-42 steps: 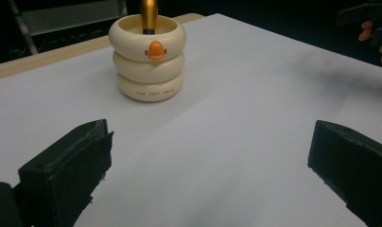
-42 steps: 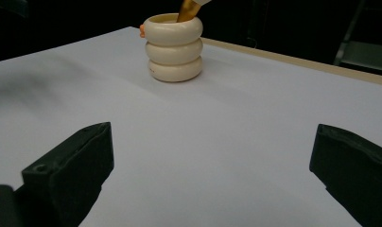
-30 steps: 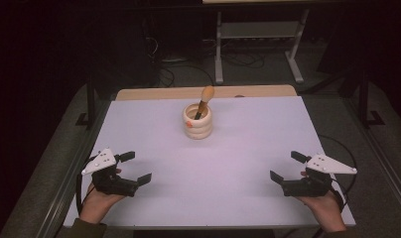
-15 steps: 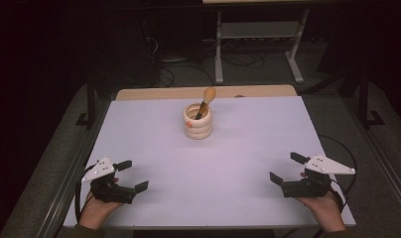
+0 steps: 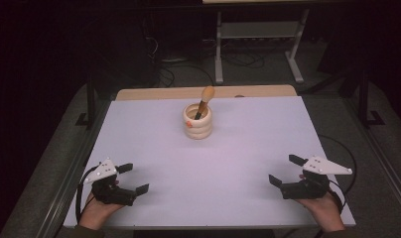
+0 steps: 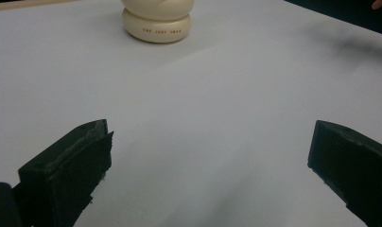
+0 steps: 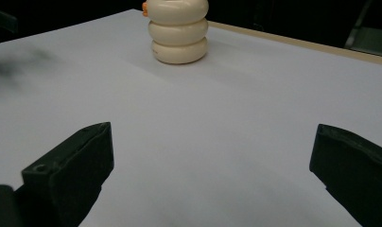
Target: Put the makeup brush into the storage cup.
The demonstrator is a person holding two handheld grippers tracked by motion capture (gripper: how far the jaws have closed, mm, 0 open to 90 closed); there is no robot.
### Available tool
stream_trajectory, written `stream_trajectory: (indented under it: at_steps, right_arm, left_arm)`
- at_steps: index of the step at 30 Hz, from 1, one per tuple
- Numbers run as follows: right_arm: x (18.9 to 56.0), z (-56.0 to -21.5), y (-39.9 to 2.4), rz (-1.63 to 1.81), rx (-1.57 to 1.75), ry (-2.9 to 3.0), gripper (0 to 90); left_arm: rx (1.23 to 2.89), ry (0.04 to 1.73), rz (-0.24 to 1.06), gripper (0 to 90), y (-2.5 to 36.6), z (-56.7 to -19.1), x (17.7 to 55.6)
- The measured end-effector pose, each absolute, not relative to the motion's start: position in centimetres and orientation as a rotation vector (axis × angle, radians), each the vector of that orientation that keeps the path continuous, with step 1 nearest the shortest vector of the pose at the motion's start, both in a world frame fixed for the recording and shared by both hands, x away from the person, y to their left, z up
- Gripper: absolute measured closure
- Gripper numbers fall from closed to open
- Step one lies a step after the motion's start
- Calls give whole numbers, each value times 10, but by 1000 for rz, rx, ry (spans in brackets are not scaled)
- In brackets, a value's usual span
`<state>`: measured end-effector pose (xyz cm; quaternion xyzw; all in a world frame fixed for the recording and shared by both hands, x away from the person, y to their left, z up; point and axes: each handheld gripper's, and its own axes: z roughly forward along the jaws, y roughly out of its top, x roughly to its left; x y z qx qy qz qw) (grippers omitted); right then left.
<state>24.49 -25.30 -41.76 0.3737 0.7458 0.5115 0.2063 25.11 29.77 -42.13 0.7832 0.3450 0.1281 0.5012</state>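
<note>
A cream ribbed holder point(image 5: 198, 123), shaped like three stacked rings, stands upright on the pale desk point(image 5: 248, 148), toward its far edge and about midway across. A brush point(image 5: 204, 101) with a dark handle and a tan rounded head stands in the holder, leaning to the right so its head rises above the rim. A small orange mark sits on the holder's left side, near its top. The left hand-held gripper point(image 5: 130, 179) is in the person's left hand point(image 5: 97, 210) at the near left corner of the desk, its jaws spread wide with nothing between them. The right hand-held gripper point(image 5: 287, 170) is in the right hand point(image 5: 323, 208) at the near right corner, jaws likewise wide apart and empty, a grey three-cornered plate on top. Both are well apart from the holder, and both point roughly toward the middle of the desk. In the left gripper view the holder's base point(image 6: 157, 26) shows at the top, with a line of small lettering too fine to read, and bare desk lies between the two black jaws. In the right gripper view the holder point(image 7: 179, 33) stands far ahead, left of centre, again with bare desk between the jaws.
</note>
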Motion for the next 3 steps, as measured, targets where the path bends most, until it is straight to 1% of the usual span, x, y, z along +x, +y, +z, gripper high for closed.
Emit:
stream_trajectory:
  at_steps: [3]
  right_arm:
    - [245, -418, -253, 1424, 1036, 2083, 0]
  left_arm:
    - [1902, 835, 310, 0, 297, -422, 252]
